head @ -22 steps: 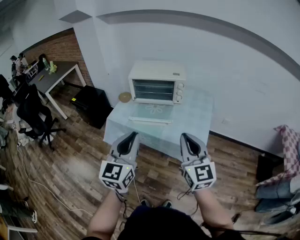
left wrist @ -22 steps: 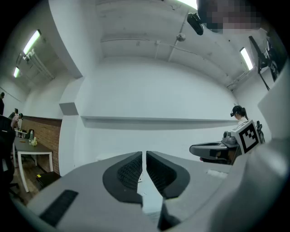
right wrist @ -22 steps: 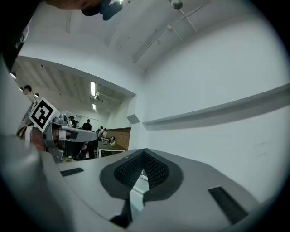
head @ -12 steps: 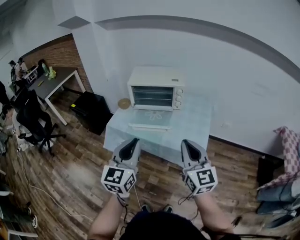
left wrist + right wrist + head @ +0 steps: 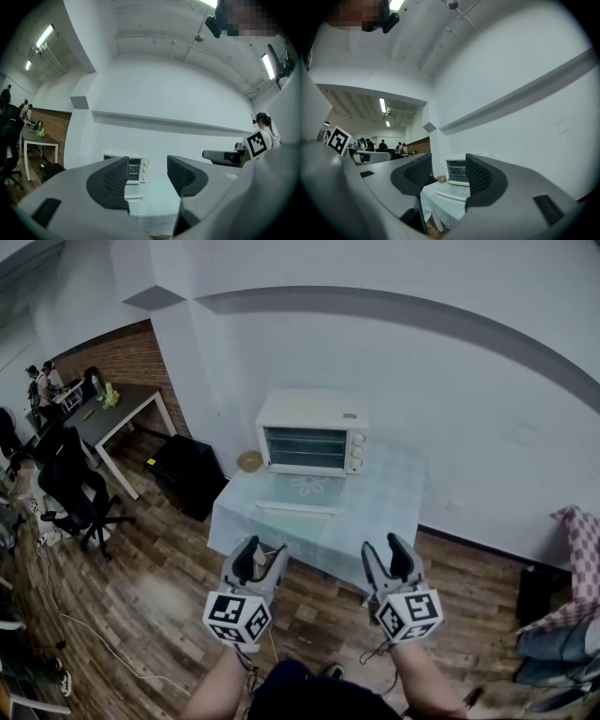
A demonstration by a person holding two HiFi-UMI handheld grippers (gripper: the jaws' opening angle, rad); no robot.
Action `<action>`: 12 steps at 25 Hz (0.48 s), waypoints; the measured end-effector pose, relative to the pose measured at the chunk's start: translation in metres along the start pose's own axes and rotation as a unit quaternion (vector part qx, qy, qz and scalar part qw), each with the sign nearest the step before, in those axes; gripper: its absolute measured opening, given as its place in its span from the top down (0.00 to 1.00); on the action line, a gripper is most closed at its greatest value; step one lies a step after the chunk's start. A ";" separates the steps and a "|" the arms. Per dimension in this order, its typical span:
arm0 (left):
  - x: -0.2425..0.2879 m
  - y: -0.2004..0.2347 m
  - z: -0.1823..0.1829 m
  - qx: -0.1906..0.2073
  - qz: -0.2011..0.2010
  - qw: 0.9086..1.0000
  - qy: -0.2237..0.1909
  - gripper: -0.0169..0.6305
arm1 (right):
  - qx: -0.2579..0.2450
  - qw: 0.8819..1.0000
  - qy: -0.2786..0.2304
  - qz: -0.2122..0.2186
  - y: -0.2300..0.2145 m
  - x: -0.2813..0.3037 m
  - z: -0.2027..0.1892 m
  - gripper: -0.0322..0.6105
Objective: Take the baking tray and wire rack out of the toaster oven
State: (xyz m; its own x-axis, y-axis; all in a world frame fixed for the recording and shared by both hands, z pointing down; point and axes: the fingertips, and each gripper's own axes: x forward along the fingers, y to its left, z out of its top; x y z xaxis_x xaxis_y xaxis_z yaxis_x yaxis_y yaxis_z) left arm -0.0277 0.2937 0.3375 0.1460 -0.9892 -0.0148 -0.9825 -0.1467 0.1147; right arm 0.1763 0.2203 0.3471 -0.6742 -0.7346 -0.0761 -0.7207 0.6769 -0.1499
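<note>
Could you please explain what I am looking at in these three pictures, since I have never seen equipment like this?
There is no robot here. A person holds a grey two-jaw gripper in each hand.

The head view comes from a camera on the person's head. It looks down at the left gripper and the right gripper. The other two pictures come from wide-angle cameras that ride on each gripper and look along its dark jaws.

Both grippers are open, with nothing between their jaws. They are short of the table, above the wooden floor.

Ahead stands a table under a pale cloth. On it are a white toaster oven and a small round tan object beside it. The inside of the oven is too small to make out.
</note>
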 end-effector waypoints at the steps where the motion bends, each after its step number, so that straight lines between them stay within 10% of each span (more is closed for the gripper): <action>1: -0.001 -0.001 -0.003 -0.001 0.001 1.000 0.005 0.60 | 0.003 1.000 0.002 0.000 -0.001 0.000 -0.002 0.59; 12: 0.026 0.039 -0.014 -0.036 0.020 0.999 0.007 0.60 | 0.015 1.000 0.013 -0.010 -0.015 0.026 -0.018 0.65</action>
State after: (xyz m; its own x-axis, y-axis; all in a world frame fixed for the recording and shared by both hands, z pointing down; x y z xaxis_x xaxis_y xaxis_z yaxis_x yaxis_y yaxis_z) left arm -0.0601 0.2625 0.3560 0.1088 -0.9941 0.0043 -0.9766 -0.1061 0.1869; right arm 0.1666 0.1922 0.3654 -0.6634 -0.7469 -0.0462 -0.7299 0.6595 -0.1797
